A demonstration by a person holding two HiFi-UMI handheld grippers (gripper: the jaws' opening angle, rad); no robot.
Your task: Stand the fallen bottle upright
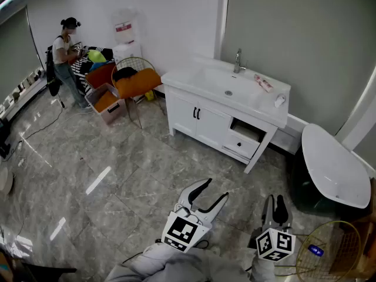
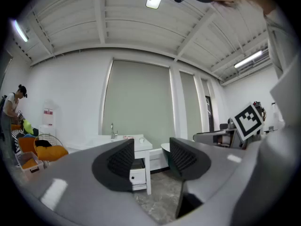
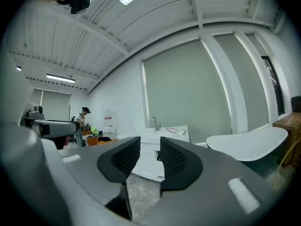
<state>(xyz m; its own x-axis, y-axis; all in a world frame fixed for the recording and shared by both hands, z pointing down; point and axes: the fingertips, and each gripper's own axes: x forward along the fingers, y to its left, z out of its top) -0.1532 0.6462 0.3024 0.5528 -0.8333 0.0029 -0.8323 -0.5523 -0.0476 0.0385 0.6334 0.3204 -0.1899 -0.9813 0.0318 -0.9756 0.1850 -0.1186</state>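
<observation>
A pinkish bottle (image 1: 264, 83) lies on its side on the white vanity top (image 1: 194, 75), right of the faucet (image 1: 238, 60). A small white container (image 1: 279, 100) lies near the top's right corner. Both grippers hang low over the floor, well short of the vanity. My left gripper (image 1: 208, 194) is open and empty. My right gripper (image 1: 276, 207) is shut with nothing in it. The left gripper view shows the left gripper (image 2: 151, 157) framing the vanity, with the bottle (image 2: 127, 137) far off. In the right gripper view, the right gripper (image 3: 149, 155) points at the same vanity and bottle (image 3: 172, 130).
One vanity drawer (image 1: 244, 137) stands pulled open. A white bathtub (image 1: 335, 166) sits to the right, and a wire basket (image 1: 329, 251) is by my right gripper. An orange chair (image 1: 138, 82), boxes and a person (image 1: 67, 51) are at the back left.
</observation>
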